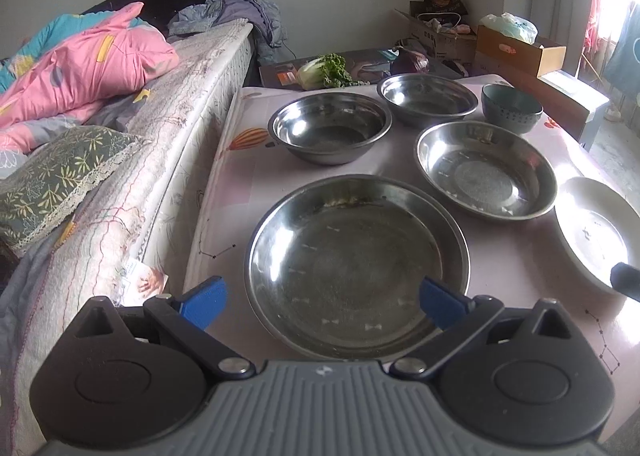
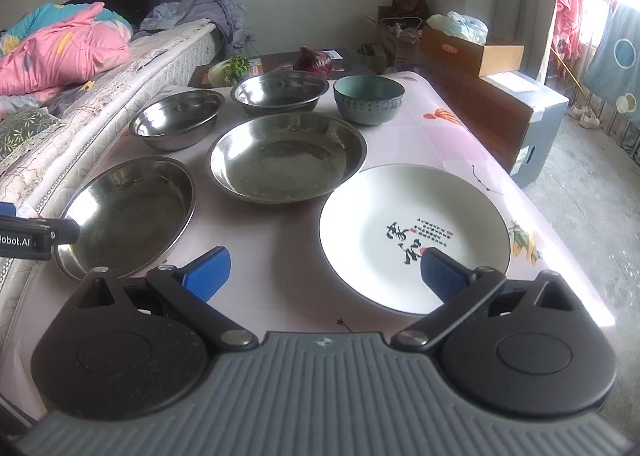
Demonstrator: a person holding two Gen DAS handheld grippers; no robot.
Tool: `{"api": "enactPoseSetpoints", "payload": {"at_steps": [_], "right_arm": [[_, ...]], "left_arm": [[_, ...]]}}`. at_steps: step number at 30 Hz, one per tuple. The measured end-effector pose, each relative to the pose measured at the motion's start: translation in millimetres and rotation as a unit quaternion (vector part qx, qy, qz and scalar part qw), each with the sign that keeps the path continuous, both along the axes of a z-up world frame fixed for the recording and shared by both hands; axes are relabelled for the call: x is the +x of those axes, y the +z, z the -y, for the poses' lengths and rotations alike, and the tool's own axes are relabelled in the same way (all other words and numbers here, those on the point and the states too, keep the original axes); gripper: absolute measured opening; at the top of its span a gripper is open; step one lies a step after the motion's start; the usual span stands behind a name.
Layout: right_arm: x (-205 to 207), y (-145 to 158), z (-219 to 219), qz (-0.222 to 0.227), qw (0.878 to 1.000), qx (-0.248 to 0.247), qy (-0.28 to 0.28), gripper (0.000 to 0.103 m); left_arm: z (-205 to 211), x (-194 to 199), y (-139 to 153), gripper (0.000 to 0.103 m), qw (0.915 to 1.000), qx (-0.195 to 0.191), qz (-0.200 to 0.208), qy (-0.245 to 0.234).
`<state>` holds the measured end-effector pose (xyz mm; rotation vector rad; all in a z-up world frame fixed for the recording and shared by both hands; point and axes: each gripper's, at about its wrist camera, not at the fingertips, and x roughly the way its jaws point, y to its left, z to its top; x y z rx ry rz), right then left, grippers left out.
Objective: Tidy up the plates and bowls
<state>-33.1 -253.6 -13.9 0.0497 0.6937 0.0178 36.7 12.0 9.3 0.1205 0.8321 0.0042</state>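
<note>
Both of my tongs are spread wide and pinch nothing. My left gripper (image 1: 322,302) hangs over the near rim of the large steel plate (image 1: 356,268), its right blue pad (image 1: 442,302) above the plate's inner wall; I cannot tell whether it touches. My right gripper (image 2: 322,274) sits over bare tablecloth between that steel plate (image 2: 128,212) and the white ceramic plate (image 2: 414,236), with its right pad (image 2: 440,276) covering the end of the plate's black calligraphy.

From the large steel plate, in the left wrist view, a second steel plate (image 1: 486,170) lies at 1 o'clock, just apart. A steel bowl (image 1: 330,128) stands at 12 o'clock, and another steel bowl (image 1: 428,98) beyond it at 1 o'clock. The teal ceramic bowl (image 1: 512,108) stands farthest right, near the table edge. The white plate (image 1: 598,232) is at 3 o'clock, partly cut off by the lens edge, with my other gripper's dark tip over its near rim.

All sit on the pink printed tablecloth (image 2: 420,136). A bed (image 1: 132,160) runs along the table's left side. Past the far edge lie a leafy cabbage (image 1: 324,72) and a purple vegetable (image 2: 314,60), half hidden behind the bowls.
</note>
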Motion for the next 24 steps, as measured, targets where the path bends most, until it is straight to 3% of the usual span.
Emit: {"api": "enactPoseSetpoints", "payload": {"at_steps": [5, 13, 20, 24], "right_arm": [[23.1, 24.4, 9.0, 0.026, 0.998, 0.017, 0.062, 0.102], [108.6, 59.9, -1.8, 0.070, 0.993, 0.050, 0.081, 0.102], [229.1, 57.5, -40.2, 0.033, 0.989, 0.085, 0.115, 0.100], [291.2, 39.4, -65.4, -0.011, 0.985, 0.114, 0.128, 0.089]], "left_arm": [[-14.3, 29.5, 22.0, 0.103, 0.9995, 0.001, 0.030, -0.010], [-34.8, 101.2, 32.8, 0.103, 0.9975, -0.047, 0.019, -0.049], [-53.6, 181.2, 8.1, 0.100, 0.9984, -0.044, -0.006, -0.033], [-64.9, 219.6, -10.4, 0.095, 0.9981, -0.052, -0.024, -0.021]]}}
